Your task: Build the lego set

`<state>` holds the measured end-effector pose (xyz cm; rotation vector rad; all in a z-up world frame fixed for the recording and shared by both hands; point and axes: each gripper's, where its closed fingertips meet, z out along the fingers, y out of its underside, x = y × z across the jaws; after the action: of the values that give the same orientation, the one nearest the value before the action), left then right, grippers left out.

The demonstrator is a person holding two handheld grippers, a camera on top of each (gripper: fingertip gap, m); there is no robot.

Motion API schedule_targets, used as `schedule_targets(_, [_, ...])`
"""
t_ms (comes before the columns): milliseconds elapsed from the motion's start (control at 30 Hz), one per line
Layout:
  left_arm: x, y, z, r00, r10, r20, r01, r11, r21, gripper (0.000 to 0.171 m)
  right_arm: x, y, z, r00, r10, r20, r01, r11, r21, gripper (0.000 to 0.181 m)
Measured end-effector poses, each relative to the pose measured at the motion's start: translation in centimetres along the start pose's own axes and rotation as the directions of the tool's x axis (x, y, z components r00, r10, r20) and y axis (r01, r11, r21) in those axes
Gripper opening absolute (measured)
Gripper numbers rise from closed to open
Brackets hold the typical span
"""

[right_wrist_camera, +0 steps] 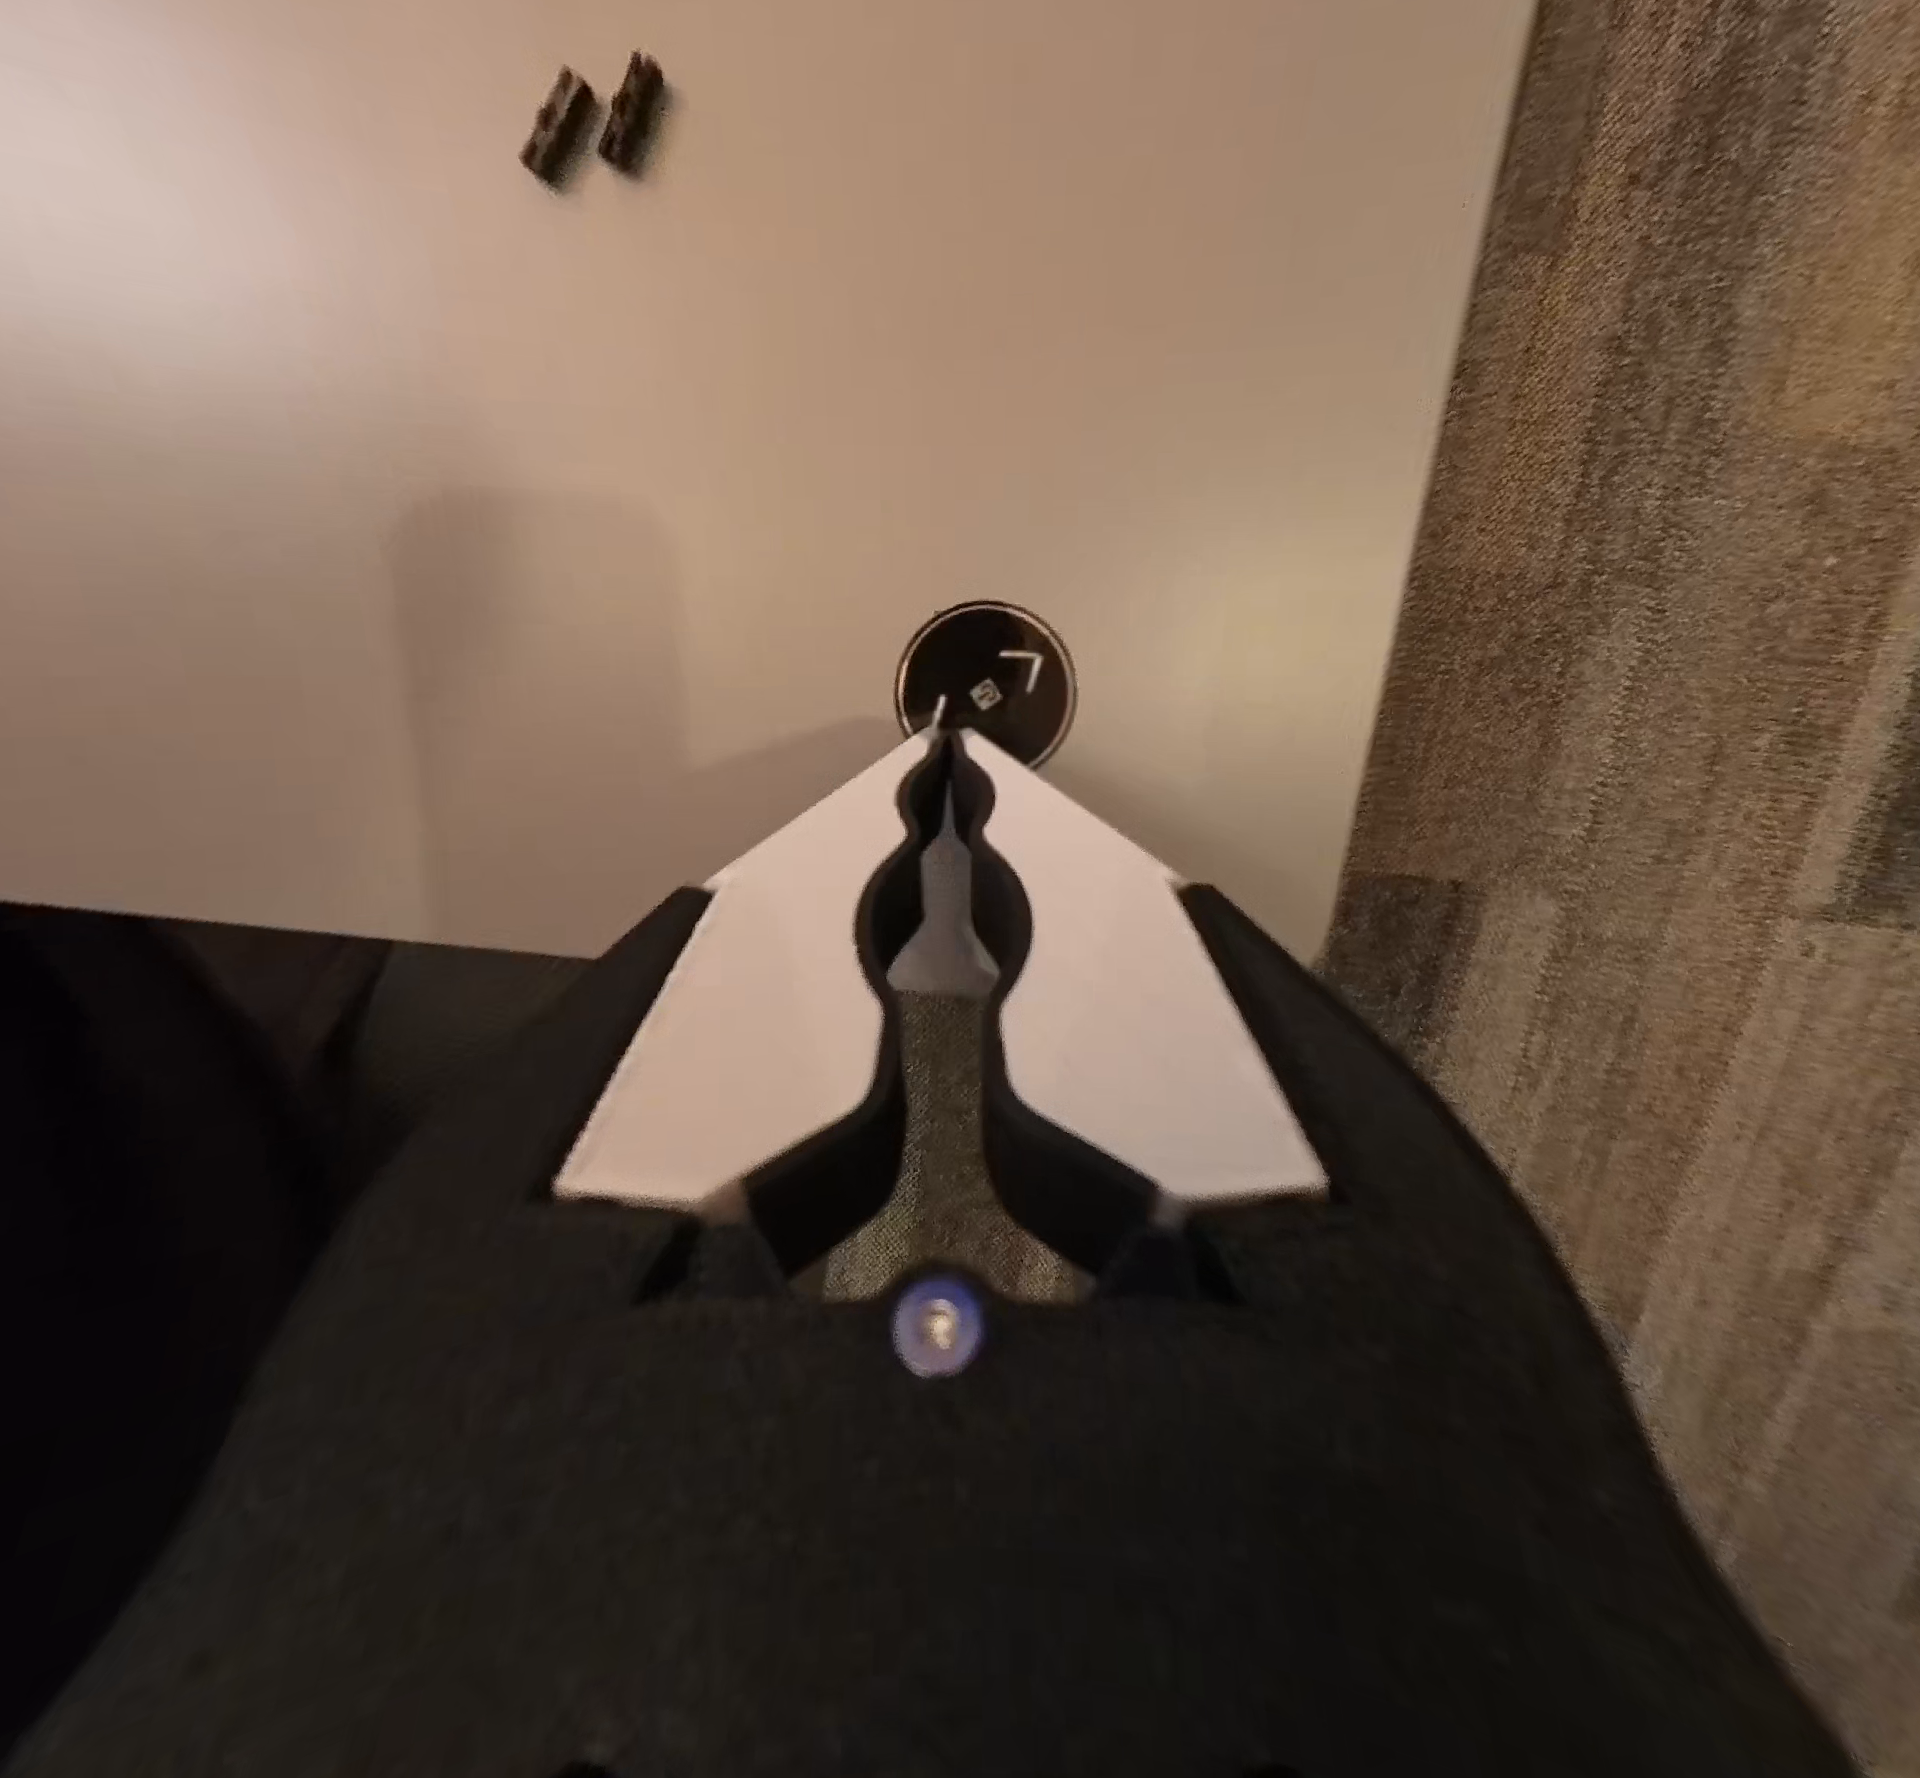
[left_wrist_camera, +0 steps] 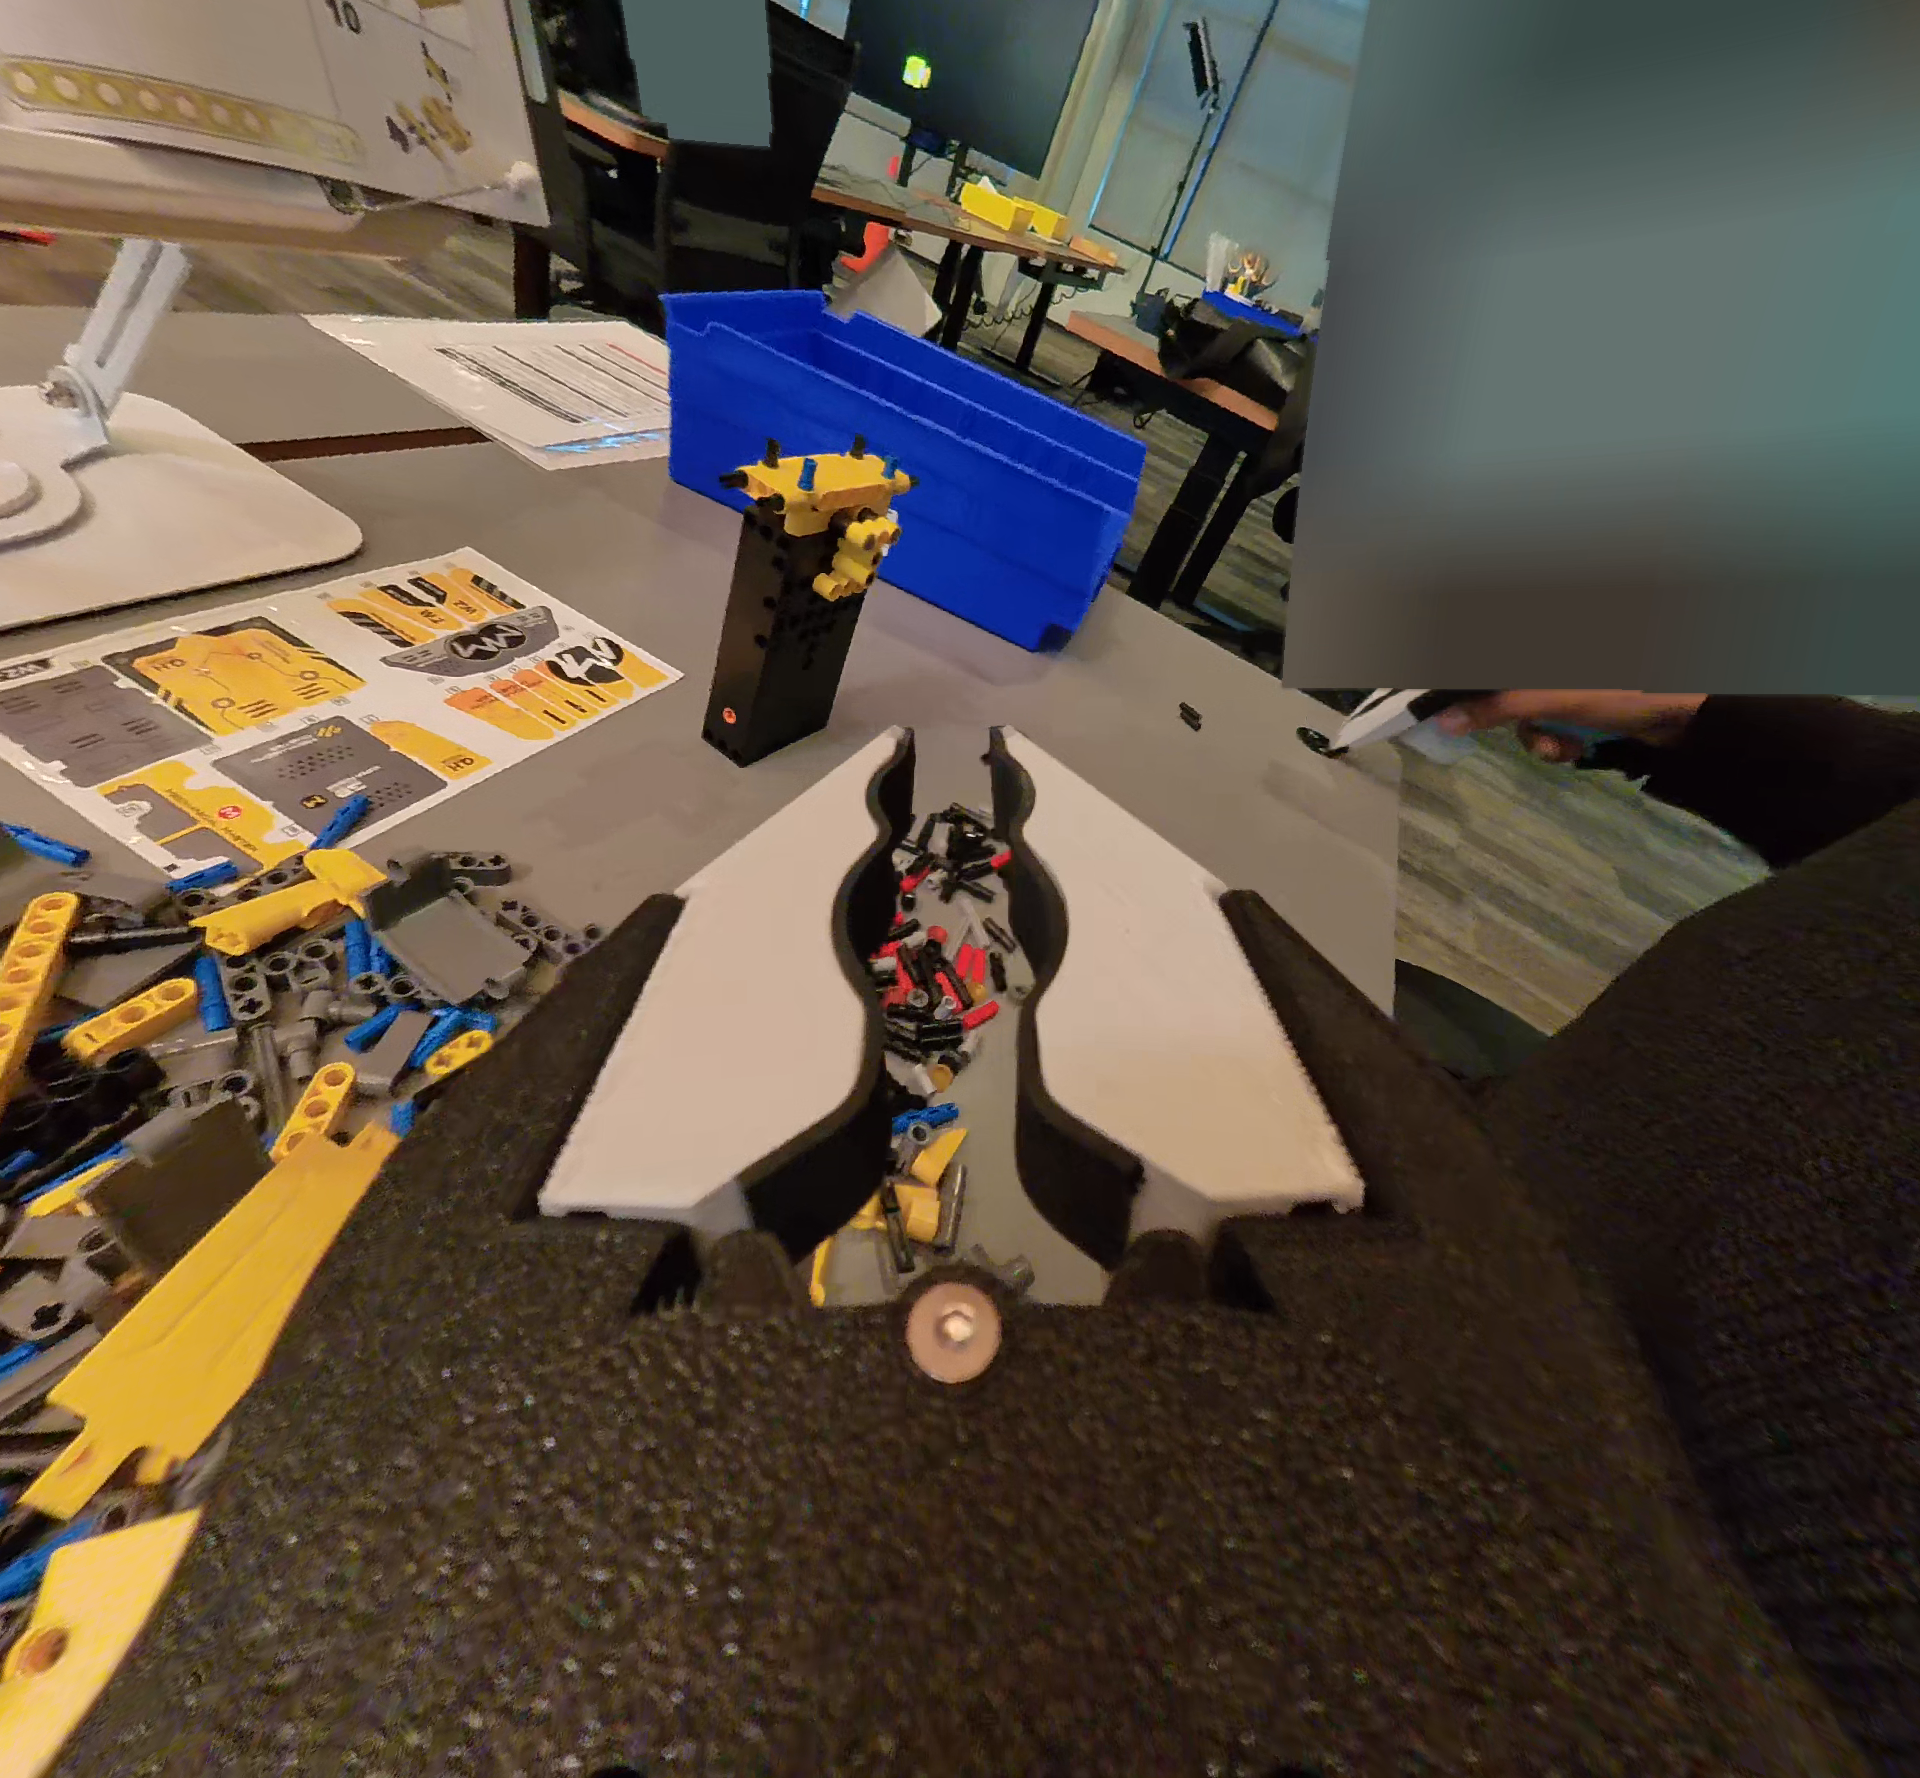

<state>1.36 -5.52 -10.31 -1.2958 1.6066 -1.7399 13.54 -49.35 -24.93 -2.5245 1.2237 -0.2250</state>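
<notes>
Grey bench [left_wrist_camera: 623, 793] carries every item shown. Left claw [left_wrist_camera: 951, 741], white fingers with black inner pads, stands slightly parted with a narrow gap at the tips and holds nothing; it hangs over a small heap of black and red pins [left_wrist_camera: 940, 949] seen between its fingers. Just beyond the tips, an upright black block assembly [left_wrist_camera: 784, 648] topped by yellow pieces with blue and black pins rests on the bench. Behind it sits a blue bin [left_wrist_camera: 904, 440]. To the left lie a sticker sheet [left_wrist_camera: 312, 689] in yellow, grey and black, and nearer the camera a loose pile of yellow, grey, blue and black building parts [left_wrist_camera: 208, 1032]. At upper left, an instruction page [left_wrist_camera: 260, 14] is propped on a white stand [left_wrist_camera: 125, 481]; a printed sheet [left_wrist_camera: 540, 388] lies flat behind.

Right claw [right_wrist_camera: 943, 736] has its tips closed together, with nothing visible between them; they lie over the edge of a round black disc [right_wrist_camera: 992, 679] set on the bench near its right edge. Two small dark pins [right_wrist_camera: 592, 118] lie side by side, well apart from the disc. Carpeted floor [right_wrist_camera: 1662, 585] shows beyond the bench edge.
</notes>
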Motion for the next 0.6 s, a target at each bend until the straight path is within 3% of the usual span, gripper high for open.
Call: schedule_targets(600, [0.84,0.15,-0.08,1.000,0.004,-0.013,-0.004,1.000,0.001,0.014,-0.10,-0.20,-0.02,0.999,-0.044,-0.007,0.043,0.992,-0.119,0.000])
